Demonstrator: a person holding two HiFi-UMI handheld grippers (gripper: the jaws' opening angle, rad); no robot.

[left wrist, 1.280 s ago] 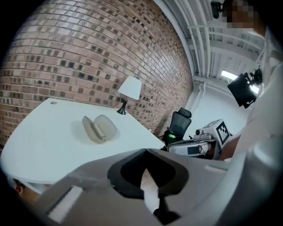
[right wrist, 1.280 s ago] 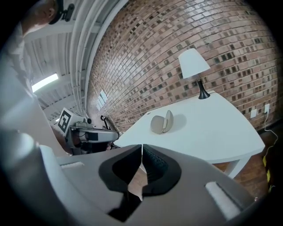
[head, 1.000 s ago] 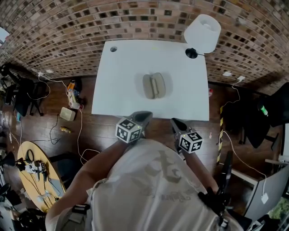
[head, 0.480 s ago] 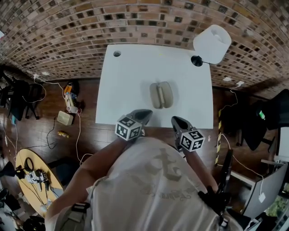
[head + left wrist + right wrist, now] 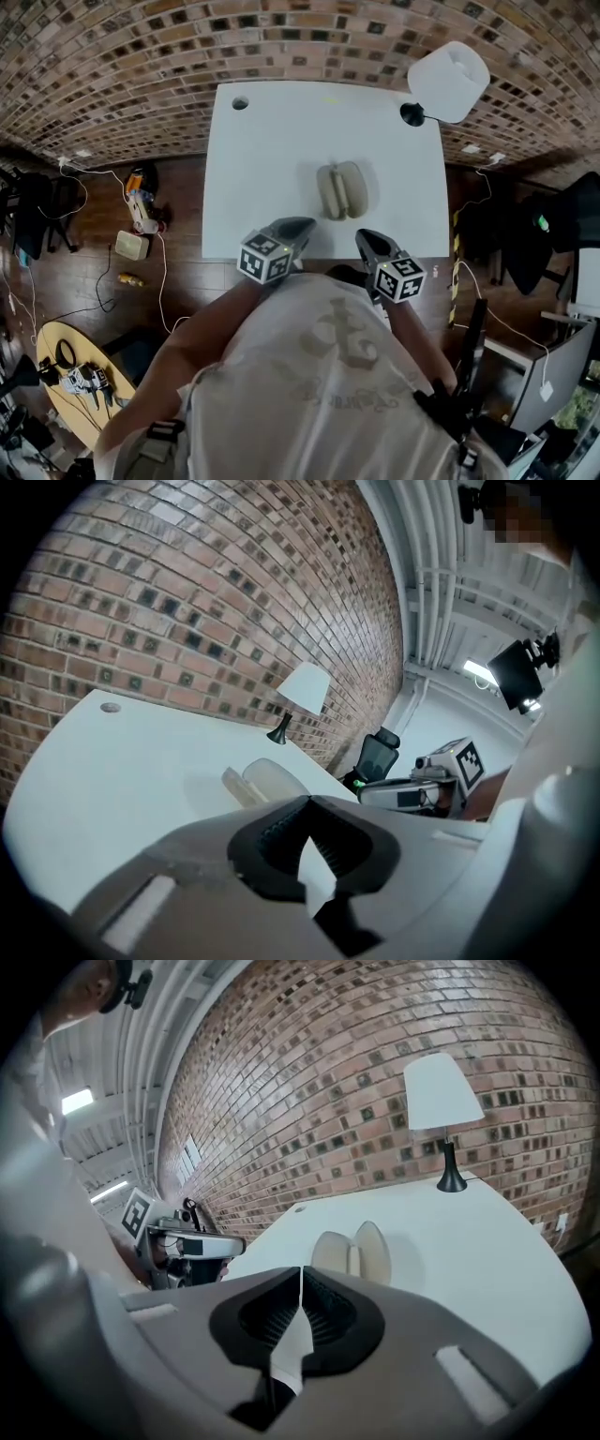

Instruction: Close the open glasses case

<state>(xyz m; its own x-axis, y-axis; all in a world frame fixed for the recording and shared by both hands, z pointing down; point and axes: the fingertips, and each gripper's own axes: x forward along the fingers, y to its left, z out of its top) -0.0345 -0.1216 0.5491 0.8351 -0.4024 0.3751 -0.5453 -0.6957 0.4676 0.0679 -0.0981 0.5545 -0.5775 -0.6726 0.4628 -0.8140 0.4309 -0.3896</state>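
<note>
brick wall (image 5: 281,37) backs the white table (image 5: 272,150); lamp (image 5: 448,81) at its far right corner, well apart from the open glasses case (image 5: 341,189). left gripper (image 5: 305,223) and right gripper (image 5: 364,236) hover at the near edge, jaws together, empty.

Beige glasses case (image 5: 339,190), white table (image 5: 272,159)

A white table (image 5: 281,150) stood against a brown brick wall (image 5: 141,52), with a white-shaded lamp (image 5: 448,81) at its far right corner. Dark wooden floor (image 5: 84,258) surrounded it, with cables (image 5: 163,281) trailing on the left near a round wooden table (image 5: 54,408).
</note>
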